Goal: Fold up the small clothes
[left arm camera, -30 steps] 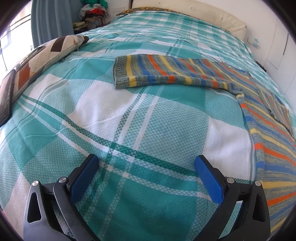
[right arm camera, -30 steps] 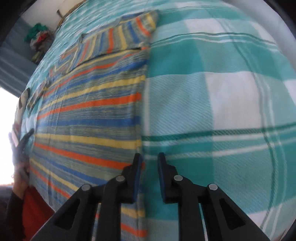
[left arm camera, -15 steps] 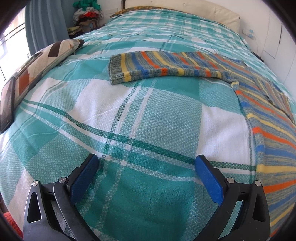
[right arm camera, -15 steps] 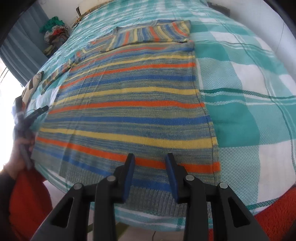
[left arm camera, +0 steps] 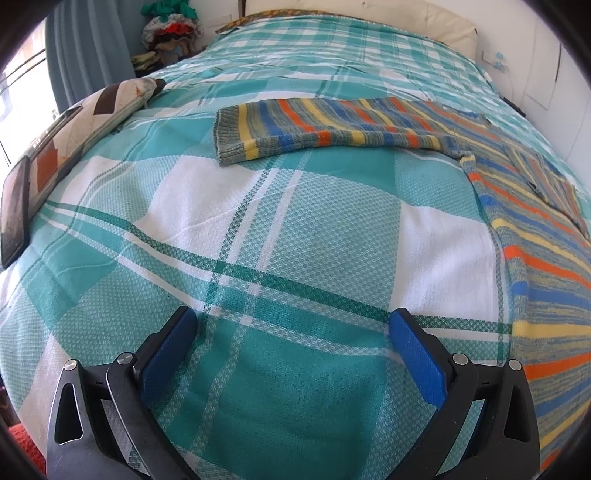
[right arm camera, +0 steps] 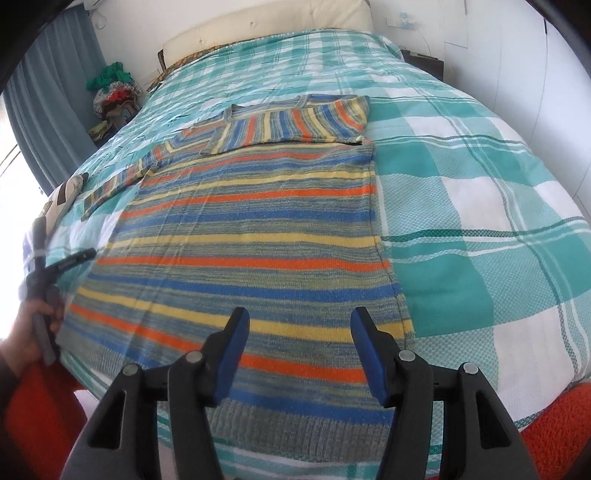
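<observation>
A striped knit sweater (right arm camera: 258, 221) in orange, blue, yellow and grey lies flat on the plaid bed cover (right arm camera: 461, 221), hem nearest me. One sleeve (right arm camera: 295, 122) is folded across the chest. The other sleeve (right arm camera: 118, 181) stretches out to the left; it fills the middle of the left wrist view as a striped band (left arm camera: 332, 125). My right gripper (right arm camera: 301, 314) hovers over the hem, its jaws opening with nothing pressed between them. My left gripper (left arm camera: 292, 315) stands open above bare bed cover, left of the sweater's body (left arm camera: 535, 258). It also shows beside the sweater as the left gripper (right arm camera: 61, 240), held by a hand (right arm camera: 26, 332).
A patterned pillow (left arm camera: 92, 118) and a dark tablet (left arm camera: 14, 210) lie along the bed's left edge. A pile of clothes (left arm camera: 170, 29) sits by the curtain at the far left. A padded headboard (right arm camera: 266, 22) closes the far end, and red fabric (right arm camera: 554, 424) shows below the bed's near edge.
My right gripper has drawn back from the sweater's right edge to above the hem's middle, and its jaws have spread from nearly shut to well apart. The left gripper stays put.
</observation>
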The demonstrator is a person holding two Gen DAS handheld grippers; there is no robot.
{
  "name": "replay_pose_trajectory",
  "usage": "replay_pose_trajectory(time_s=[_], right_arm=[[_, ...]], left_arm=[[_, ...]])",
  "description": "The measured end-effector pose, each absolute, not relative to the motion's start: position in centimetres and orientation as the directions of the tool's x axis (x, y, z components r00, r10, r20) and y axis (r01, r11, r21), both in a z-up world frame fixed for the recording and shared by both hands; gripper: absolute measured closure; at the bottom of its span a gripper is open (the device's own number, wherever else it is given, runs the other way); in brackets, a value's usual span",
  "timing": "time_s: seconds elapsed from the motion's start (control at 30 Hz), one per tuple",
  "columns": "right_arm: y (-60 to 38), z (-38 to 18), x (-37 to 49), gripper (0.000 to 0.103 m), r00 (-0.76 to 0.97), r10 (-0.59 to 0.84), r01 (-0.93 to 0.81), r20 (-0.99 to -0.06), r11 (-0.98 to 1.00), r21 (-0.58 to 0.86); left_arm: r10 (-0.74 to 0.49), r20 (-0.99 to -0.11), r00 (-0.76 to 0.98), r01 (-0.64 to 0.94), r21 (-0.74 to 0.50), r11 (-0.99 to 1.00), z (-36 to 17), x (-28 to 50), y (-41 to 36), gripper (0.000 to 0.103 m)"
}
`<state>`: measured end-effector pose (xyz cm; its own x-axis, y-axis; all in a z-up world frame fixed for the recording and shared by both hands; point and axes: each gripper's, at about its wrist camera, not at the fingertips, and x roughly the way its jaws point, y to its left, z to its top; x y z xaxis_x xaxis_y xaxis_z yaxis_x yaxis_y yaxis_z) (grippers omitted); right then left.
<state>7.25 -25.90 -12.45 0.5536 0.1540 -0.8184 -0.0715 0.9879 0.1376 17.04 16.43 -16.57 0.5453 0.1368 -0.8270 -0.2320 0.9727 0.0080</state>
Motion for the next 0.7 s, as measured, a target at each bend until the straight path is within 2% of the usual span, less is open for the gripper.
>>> replay_pose_trajectory(time_s=[0.1,0.2,0.33,0.4,0.47,0.53,0.57,0.6,0.63,0.67,0.7], right_arm=[[-24.8,-12.4,7.2,0.046,0.555,0.165,-0.115,-0.815,0.986,0.122],[-24.3,-12.3,7.1,0.046,0.562,0.177,-0.14,-0.808,0.983,0.118],[-24.4,-12.6,7.3,0.046,0.555,0.186,-0.137,-0.811,0.982,0.131],[-24.5,-13.0,7.6,0.046,0.545,0.19,-0.129,-0.817,0.981,0.142],[-24.5,-13.3,7.9,0.046,0.535,0.192,-0.123,-0.823,0.981,0.149],[-24.4,-13.5,8.1,0.046,0.528,0.194,-0.123,-0.827,0.981,0.151],[-24.3,-13.5,8.1,0.046,0.526,0.194,-0.124,-0.828,0.981,0.151],[-24.3,-13.6,8.1,0.046,0.523,0.194,-0.127,-0.83,0.981,0.149],[-24.2,-13.7,8.0,0.046,0.521,0.193,-0.129,-0.832,0.981,0.147],[-24.2,-13.8,8.0,0.046,0.518,0.194,-0.131,-0.833,0.981,0.146],[-24.2,-13.8,8.0,0.046,0.515,0.194,-0.134,-0.835,0.98,0.145]], left_arm=[[0.068,-0.85,0.523,-0.204,-0.048,0.978,-15.4,17.1,17.1,0.001],[-0.033,-0.805,0.592,-0.185,-0.176,0.967,-12.4,17.5,19.4,0.001],[-0.082,-0.778,0.623,-0.262,-0.306,0.915,-9.5,21.4,25.3,0.001],[-0.144,-0.784,0.604,-0.293,-0.386,0.875,-9.7,24.1,28.1,0.002],[-0.148,-0.804,0.575,-0.329,-0.394,0.858,-10.8,26.7,29.7,0.003],[-0.125,-0.826,0.55,-0.361,-0.37,0.856,-12.2,28.7,30.2,0.017],[-0.13,-0.835,0.535,-0.368,-0.369,0.854,-13.1,29.5,30.2,0.035],[-0.157,-0.838,0.522,-0.363,-0.385,0.849,-13.8,30.2,30.0,0.061],[-0.185,-0.838,0.513,-0.356,-0.404,0.843,-14.3,30.7,29.8,0.077],[-0.189,-0.842,0.506,-0.356,-0.403,0.843,-14.6,31.1,29.4,0.102],[-0.158,-0.849,0.505,-0.366,-0.376,0.851,-14.2,31.3,29.0,0.102]])
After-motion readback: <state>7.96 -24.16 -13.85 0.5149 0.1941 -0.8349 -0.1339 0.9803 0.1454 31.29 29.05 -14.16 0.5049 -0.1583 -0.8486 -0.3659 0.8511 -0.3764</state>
